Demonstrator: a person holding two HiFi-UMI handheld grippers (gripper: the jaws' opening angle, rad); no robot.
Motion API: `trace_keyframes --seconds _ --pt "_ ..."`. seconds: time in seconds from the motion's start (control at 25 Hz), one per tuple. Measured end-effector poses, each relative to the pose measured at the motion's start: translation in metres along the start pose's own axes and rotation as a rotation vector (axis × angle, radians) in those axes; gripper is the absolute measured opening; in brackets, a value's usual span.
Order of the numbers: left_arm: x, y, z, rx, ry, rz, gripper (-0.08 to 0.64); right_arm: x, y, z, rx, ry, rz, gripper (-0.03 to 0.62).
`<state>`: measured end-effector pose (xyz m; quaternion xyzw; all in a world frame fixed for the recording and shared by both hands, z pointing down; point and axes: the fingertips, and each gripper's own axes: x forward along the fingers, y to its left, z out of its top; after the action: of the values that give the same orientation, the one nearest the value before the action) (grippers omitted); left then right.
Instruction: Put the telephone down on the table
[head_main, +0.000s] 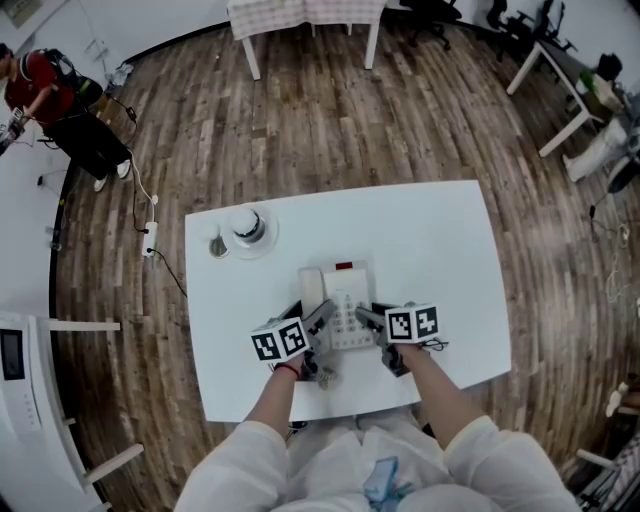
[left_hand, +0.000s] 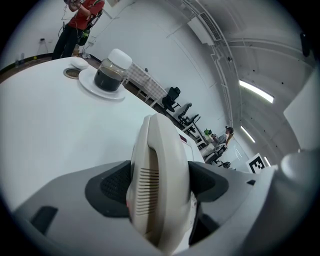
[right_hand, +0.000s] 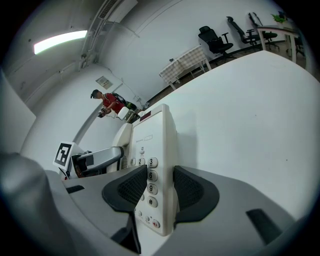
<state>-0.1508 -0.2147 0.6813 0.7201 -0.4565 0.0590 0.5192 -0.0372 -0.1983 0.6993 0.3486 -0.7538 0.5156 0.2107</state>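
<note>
Jaws of left gripper (left_hand: 161, 186) clamp the handset (left_hand: 159, 150); right gripper (right_hand: 160, 190) pinches the base (right_hand: 159, 132) edge, steadying both for set-down.

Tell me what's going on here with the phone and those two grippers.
A person stands at a white table with a gripper in each hand. The left gripper is clamped on the handset, and the right gripper is clamped on the keypad edge of the phone base. Both are low at the table's near side; whether the base already rests on it is unclear. A jar stands further back.
</note>
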Motion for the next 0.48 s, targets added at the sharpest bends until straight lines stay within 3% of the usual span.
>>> trace_keyframes --seconds 0.48 --pt "0.0018 -0.0007 0.0014 0.024 -0.025 0.017 0.353 -0.0008 -0.0012 0.0010 -0.005 -0.019 0.003 0.187"
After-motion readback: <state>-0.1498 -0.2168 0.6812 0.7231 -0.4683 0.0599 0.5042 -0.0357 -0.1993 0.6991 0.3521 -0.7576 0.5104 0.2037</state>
